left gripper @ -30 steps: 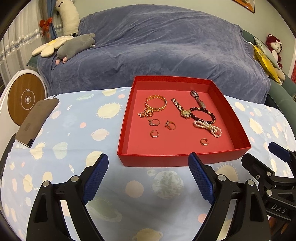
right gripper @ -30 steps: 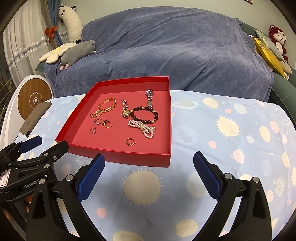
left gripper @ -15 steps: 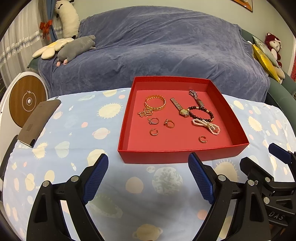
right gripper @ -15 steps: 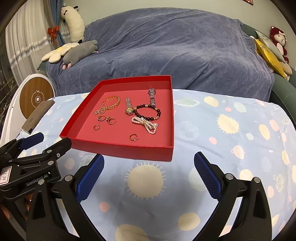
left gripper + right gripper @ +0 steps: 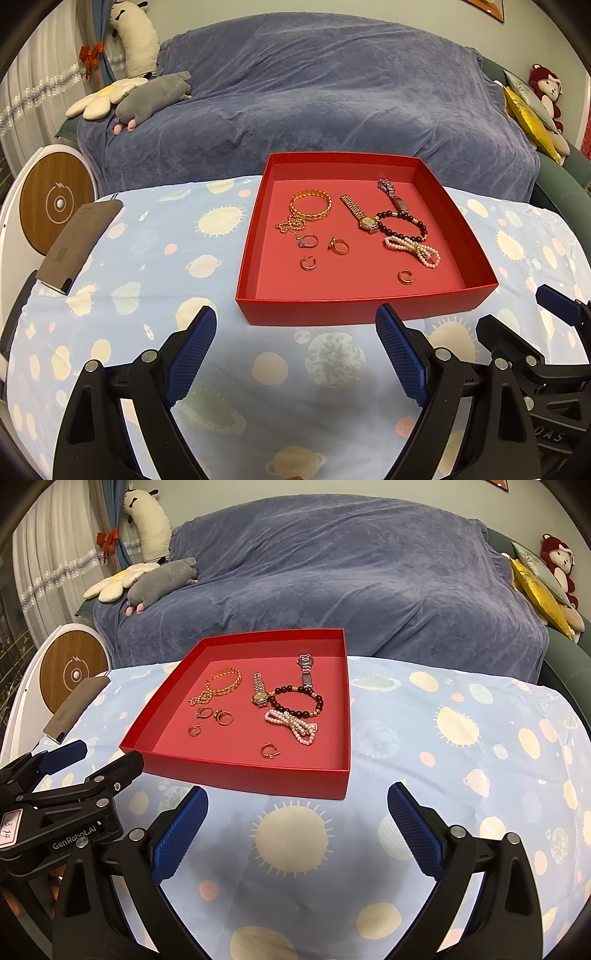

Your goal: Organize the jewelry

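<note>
The red tray [image 5: 364,306] sits toward the far edge of the surface [image 5: 155,280], which is covered by a pale blue cloth printed with suns and planets, and every piece of jewelry lies inside it. Both grippers hover short of the tray's near wall, neither touching it. The left gripper [image 5: 295,354] faces the tray almost square on, so the gold bangle [image 5: 310,205], the thin chain [image 5: 290,225] and three rings lie straight ahead in the tray's left half. The right gripper [image 5: 297,823] stands opposite the tray's near right corner, which puts it closer to the watch [image 5: 259,690], the dark bead bracelet [image 5: 295,701], the pearl strand [image 5: 291,726] and the lone gold hoop [image 5: 269,750]. The watch's long axis runs from near to far, roughly in line with the right gripper's reach, so I judge that side better placed for it. Both grippers are spread wide, jaws well apart, holding nothing. Where the pieces are meant to go cannot be told.
</note>
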Action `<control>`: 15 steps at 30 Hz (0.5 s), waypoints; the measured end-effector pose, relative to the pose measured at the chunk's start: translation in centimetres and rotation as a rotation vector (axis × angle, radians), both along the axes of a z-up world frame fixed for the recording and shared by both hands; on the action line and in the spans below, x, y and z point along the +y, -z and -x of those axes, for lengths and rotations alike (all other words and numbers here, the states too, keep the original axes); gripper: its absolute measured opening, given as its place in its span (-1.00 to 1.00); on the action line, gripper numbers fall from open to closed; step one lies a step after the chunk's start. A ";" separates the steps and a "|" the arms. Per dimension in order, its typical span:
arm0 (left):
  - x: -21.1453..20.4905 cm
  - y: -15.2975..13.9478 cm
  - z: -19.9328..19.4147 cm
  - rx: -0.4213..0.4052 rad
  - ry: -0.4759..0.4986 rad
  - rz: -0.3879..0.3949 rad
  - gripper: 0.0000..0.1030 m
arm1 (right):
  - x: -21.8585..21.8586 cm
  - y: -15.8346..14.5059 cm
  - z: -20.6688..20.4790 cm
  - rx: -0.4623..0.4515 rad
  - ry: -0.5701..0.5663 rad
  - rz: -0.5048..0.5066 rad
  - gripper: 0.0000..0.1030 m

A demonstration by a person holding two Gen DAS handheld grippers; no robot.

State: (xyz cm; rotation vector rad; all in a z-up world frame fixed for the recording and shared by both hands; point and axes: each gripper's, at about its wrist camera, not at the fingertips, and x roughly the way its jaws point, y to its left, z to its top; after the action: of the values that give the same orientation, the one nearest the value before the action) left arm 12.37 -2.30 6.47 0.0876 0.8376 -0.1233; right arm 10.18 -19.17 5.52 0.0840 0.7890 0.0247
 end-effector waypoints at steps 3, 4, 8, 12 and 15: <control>0.0 0.0 0.0 -0.003 0.000 0.000 0.66 | 0.0 0.0 0.0 -0.003 0.001 -0.003 0.85; 0.0 0.0 0.0 -0.003 0.000 0.000 0.66 | 0.0 0.0 0.0 -0.003 0.002 -0.002 0.85; 0.0 0.0 0.0 -0.003 0.001 0.001 0.66 | 0.1 0.0 0.0 -0.002 0.002 -0.002 0.85; 0.1 0.0 0.0 -0.004 0.004 0.002 0.66 | 0.1 -0.1 -0.1 -0.005 -0.001 0.000 0.85; 0.1 0.0 0.0 -0.005 0.005 0.001 0.66 | 0.1 -0.1 -0.1 -0.003 -0.001 -0.002 0.85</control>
State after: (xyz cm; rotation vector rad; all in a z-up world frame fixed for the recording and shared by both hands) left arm 12.42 -2.18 6.47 0.0886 0.8325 -0.1280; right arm 10.29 -19.07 5.66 0.0853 0.7855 0.0261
